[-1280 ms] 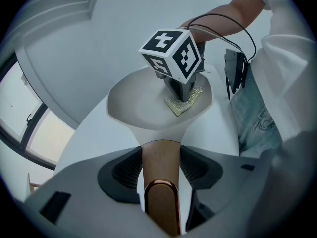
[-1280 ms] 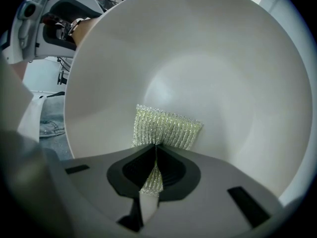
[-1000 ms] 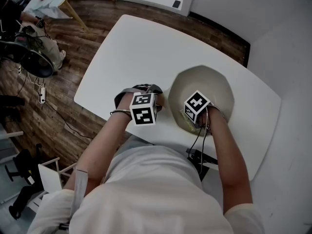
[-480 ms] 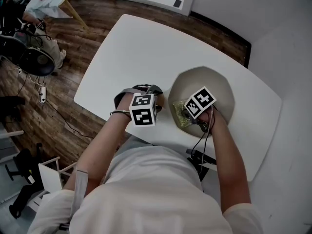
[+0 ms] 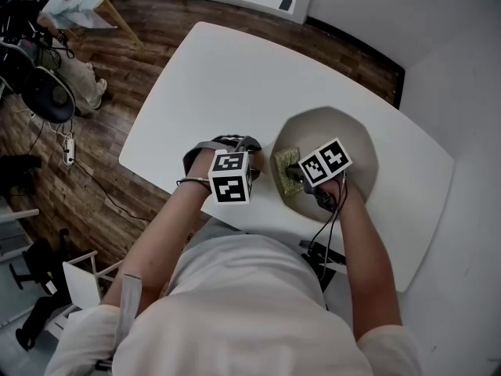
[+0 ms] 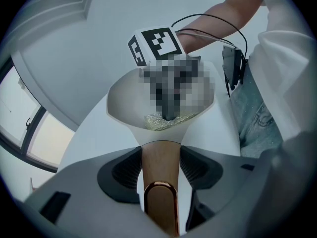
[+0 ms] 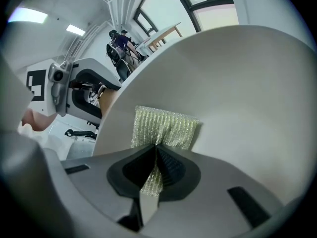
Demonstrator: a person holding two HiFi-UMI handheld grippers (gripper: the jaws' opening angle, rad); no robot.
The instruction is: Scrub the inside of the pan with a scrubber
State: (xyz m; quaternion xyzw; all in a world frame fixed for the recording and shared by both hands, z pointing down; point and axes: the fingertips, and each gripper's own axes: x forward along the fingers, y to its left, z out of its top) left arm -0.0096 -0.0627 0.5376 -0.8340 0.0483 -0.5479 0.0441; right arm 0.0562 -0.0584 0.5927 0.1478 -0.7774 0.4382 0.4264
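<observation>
A pale beige pan (image 5: 344, 135) (image 6: 124, 105) (image 7: 247, 98) rests on the white table (image 5: 219, 77). Its wooden handle (image 6: 159, 175) runs between the jaws of my left gripper (image 5: 249, 161) (image 6: 159, 167), which is shut on it. Inside the pan, my right gripper (image 5: 293, 175) (image 7: 156, 160) is shut on a yellow-green mesh scrubber (image 5: 285, 163) (image 7: 163, 128) (image 6: 163, 121). The scrubber is pressed against the pan's inner wall on the side nearest the handle.
The table's left edge drops to a wooden floor (image 5: 117, 61) with cables and a chair (image 5: 47, 92). A cable (image 5: 322, 233) trails from my right gripper toward the person's body. A person (image 7: 121, 41) stands far off by another table.
My right gripper has swept the scrubber from the near rim of the pan leftward and up the wall toward the handle side. The left gripper has held still.
</observation>
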